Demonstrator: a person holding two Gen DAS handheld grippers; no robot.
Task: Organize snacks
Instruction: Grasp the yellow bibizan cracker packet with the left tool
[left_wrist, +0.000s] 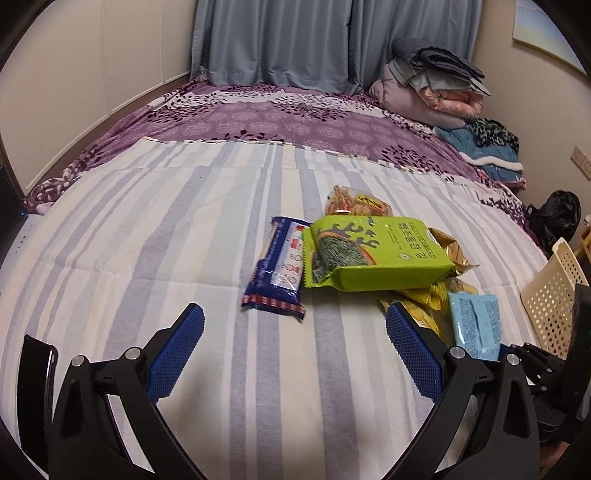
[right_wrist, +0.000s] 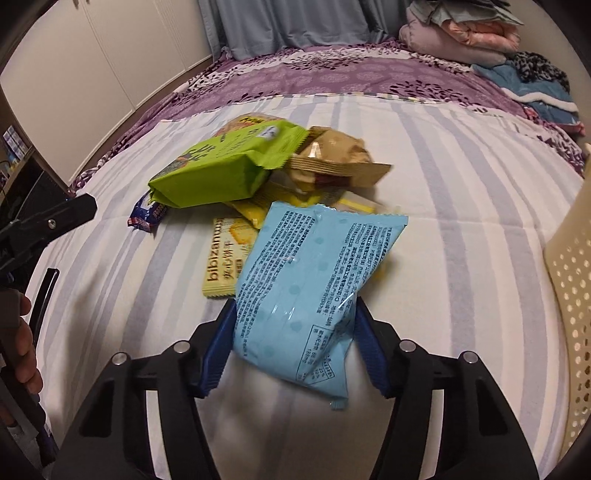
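Right gripper (right_wrist: 295, 343) fingers clamp the blue packet (right_wrist: 314, 280) by its lower end, above the bed beside the basket (right_wrist: 569, 273). Slick film may slip. Left gripper (left_wrist: 295, 354) open, empty.

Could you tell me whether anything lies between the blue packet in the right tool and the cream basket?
Nothing visible does. The right tool grips the light blue packet, and only bare striped sheet separates it from the perforated cream basket at right.
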